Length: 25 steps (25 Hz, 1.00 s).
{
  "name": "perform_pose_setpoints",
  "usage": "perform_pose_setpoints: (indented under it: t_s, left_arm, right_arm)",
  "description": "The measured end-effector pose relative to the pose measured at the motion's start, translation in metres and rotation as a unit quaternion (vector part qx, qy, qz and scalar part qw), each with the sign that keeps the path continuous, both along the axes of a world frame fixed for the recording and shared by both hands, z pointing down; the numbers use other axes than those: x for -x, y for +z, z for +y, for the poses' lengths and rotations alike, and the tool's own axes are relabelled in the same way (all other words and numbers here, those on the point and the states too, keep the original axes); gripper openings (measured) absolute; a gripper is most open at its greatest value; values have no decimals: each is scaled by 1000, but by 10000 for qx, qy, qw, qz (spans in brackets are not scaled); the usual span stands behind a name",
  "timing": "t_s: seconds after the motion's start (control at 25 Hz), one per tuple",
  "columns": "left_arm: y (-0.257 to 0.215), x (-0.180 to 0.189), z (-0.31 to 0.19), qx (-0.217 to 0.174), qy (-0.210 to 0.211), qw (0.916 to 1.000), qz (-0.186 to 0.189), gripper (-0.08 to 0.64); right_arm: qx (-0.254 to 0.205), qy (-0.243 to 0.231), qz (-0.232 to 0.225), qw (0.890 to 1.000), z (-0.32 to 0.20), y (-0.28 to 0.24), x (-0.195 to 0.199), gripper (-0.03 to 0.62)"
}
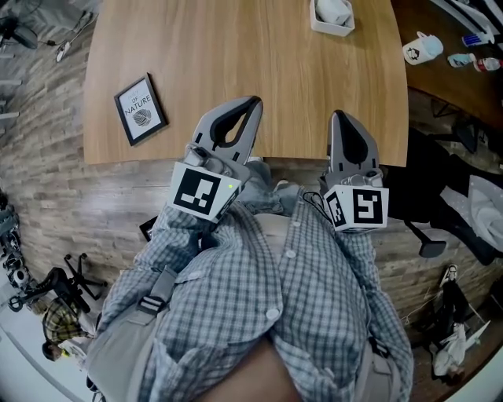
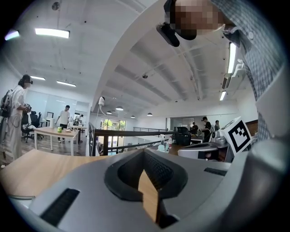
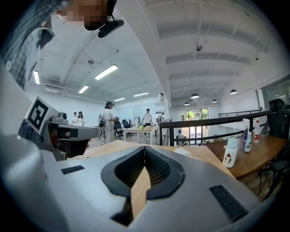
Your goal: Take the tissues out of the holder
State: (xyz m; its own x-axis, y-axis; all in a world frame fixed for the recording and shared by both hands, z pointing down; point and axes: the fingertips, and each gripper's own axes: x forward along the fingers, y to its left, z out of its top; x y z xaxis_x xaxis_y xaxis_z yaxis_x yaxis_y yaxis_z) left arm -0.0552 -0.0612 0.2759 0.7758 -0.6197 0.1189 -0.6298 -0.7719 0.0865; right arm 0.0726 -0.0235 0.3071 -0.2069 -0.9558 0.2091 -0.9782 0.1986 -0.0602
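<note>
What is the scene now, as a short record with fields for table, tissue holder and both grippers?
table: wooden, framed picture on its left part
tissue holder: white, at the far edge, tissues inside
left gripper: shut, empty, over the near edge
right gripper: shut, empty, over the near edge
task: not yet begun

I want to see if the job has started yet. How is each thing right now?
Left hand-held gripper: shut, empty, over the near edge of the table.
Right hand-held gripper: shut, empty, beside the left one.
Tissue holder: at the table's far edge, untouched.
Tissues: in the holder, not taken out.
Picture frame: on the table's left side, print showing.
</note>
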Motion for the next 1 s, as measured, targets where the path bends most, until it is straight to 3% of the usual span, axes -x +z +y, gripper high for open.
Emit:
perform_pose_setpoints:
  t_s: [0.6,0.88,1.0]
  left_arm:
    - [12,22,-31,167,222,9996,-39,2]
    - [21,10,-35,461,283,9985,-8,2]
    - [21,3,-43,381,212,9990,-19,2]
  right_arm:
    - [235,268,38,9994,-29,11,20,11]
    - [413,229,49,9989,-34,19,17,11]
    - [339,164,105,9992,-42,18,6,11]
